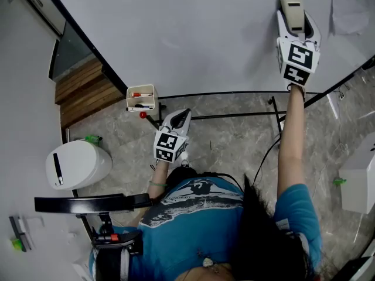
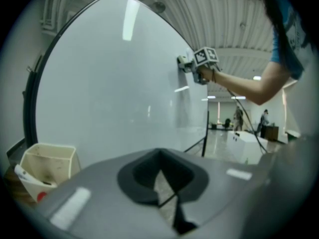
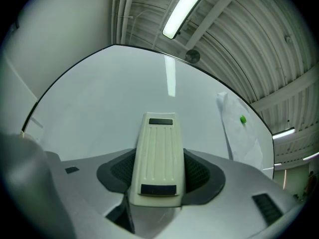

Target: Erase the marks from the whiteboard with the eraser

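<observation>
Cream plastic eraser [image 3: 158, 156], clamped in your right gripper [image 3: 158, 185], meets the glossy white whiteboard [image 3: 94, 113]; press unevenly and it could twist loose. Your left gripper [image 2: 160, 176] hangs closed, empty.

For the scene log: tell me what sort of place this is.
Probably an open office or lab hall: a large free-standing whiteboard, a marbled tile floor, and a ribbed ceiling with strip lights. A few people stand far off.
</observation>
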